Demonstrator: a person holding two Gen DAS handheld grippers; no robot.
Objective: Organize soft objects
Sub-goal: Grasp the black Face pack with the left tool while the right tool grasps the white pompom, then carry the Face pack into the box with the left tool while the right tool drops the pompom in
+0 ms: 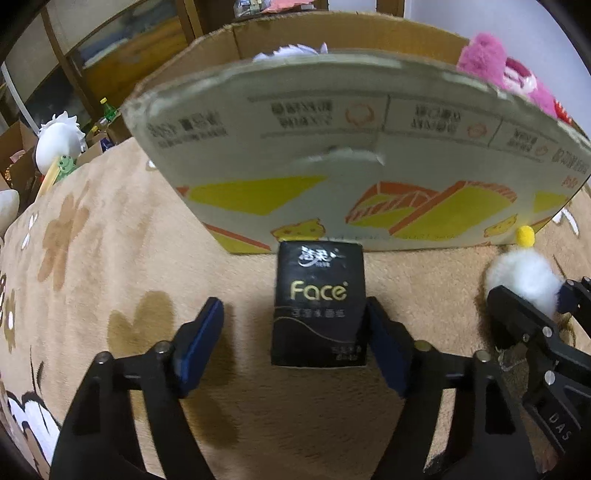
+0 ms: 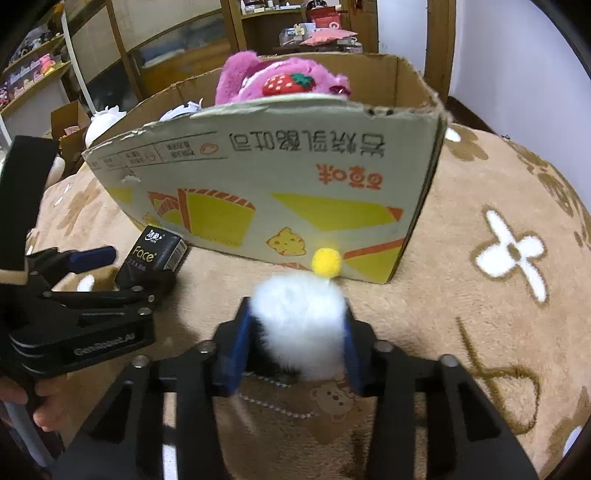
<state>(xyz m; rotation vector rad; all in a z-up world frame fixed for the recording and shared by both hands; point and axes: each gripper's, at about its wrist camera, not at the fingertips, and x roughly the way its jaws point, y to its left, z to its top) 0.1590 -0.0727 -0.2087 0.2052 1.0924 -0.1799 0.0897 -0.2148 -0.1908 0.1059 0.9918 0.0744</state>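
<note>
A black "Face" tissue pack (image 1: 318, 302) stands on the tan blanket in front of a cardboard box (image 1: 332, 155). My left gripper (image 1: 295, 343) is open around the pack, its right pad touching the pack's side and its left pad apart from it. My right gripper (image 2: 293, 339) is shut on a white fluffy plush (image 2: 299, 325) with a yellow pompom (image 2: 325, 263). The plush also shows in the left wrist view (image 1: 521, 284). The box (image 2: 280, 177) holds a pink strawberry plush (image 2: 273, 79) and a white plush (image 2: 181, 109).
The tan flower-pattern blanket (image 2: 498, 295) covers the surface. A white plush (image 1: 59, 140) and small boxes sit beyond the blanket's left edge. Shelves (image 2: 317, 29) stand behind the box. A bead chain (image 2: 273, 404) lies under the right gripper.
</note>
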